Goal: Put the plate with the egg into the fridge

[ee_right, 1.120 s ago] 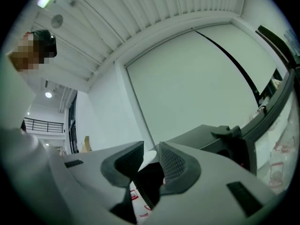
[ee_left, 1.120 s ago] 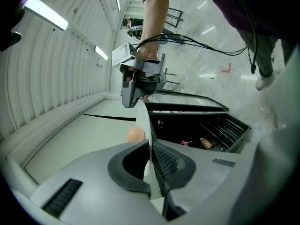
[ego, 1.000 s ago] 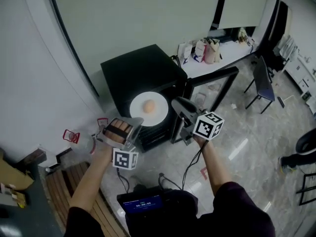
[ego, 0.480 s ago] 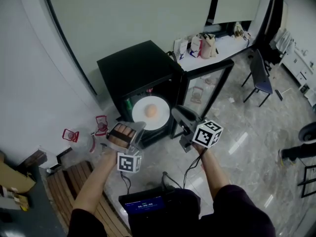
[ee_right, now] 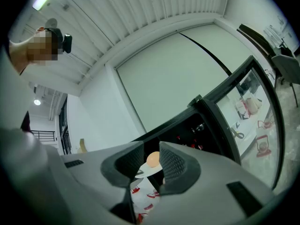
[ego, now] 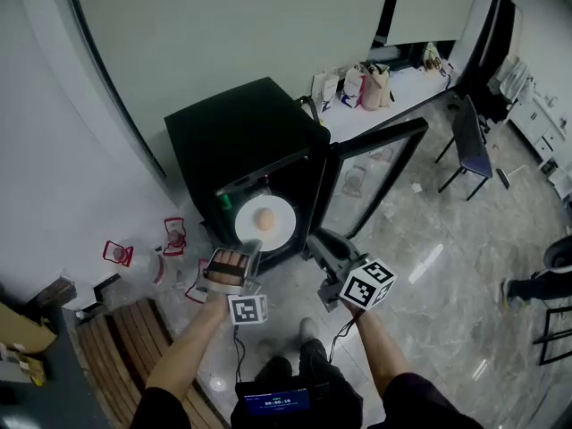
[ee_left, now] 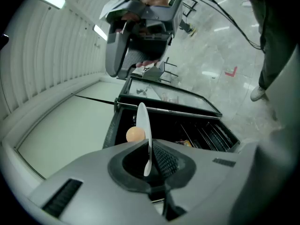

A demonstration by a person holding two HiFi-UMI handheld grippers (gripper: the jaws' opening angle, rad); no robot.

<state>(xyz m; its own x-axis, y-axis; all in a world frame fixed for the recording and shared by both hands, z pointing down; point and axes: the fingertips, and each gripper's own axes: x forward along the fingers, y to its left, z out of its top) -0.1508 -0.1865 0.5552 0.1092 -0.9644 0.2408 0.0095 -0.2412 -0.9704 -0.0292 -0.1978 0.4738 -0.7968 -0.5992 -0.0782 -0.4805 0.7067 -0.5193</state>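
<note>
The floor (ego: 429,239) is glossy grey stone that catches the ceiling lights. A pale wall (ego: 223,25) runs behind a low black fridge (ego: 241,137), whose glass door (ego: 380,150) stands swung wide to the right. Farther back a white worktop (ego: 398,92) carries a few bags (ego: 357,83), and a dark chair (ego: 474,141) stands near it. Wooden slats (ego: 107,347) lie at the lower left, with small red-and-white objects (ego: 172,235) on the floor by the wall.

The left hand-held gripper (ego: 248,256) has its jaws closed tight on the near rim of the white plate (ego: 280,211). It holds the plate in the air right at the fridge's open front, with the egg (ego: 264,219) sitting near the middle. In the left gripper view the plate (ee_left: 143,125) shows edge-on against the dark inside, with wire racks (ee_left: 211,135) beyond it (whether its far rim has crossed the opening I cannot tell).

The right hand-held gripper (ego: 318,242) hangs just right of the plate with its jaws partly apart and nothing gripped. In its own view the egg (ee_right: 153,159) shows through the gap, farther off.

Compared with a second ago, both hand-held grippers sit lower. The plate has dropped from the upper part of the fridge's front to the lower part, and the right hand-held gripper has fallen below the plate's edge.
</note>
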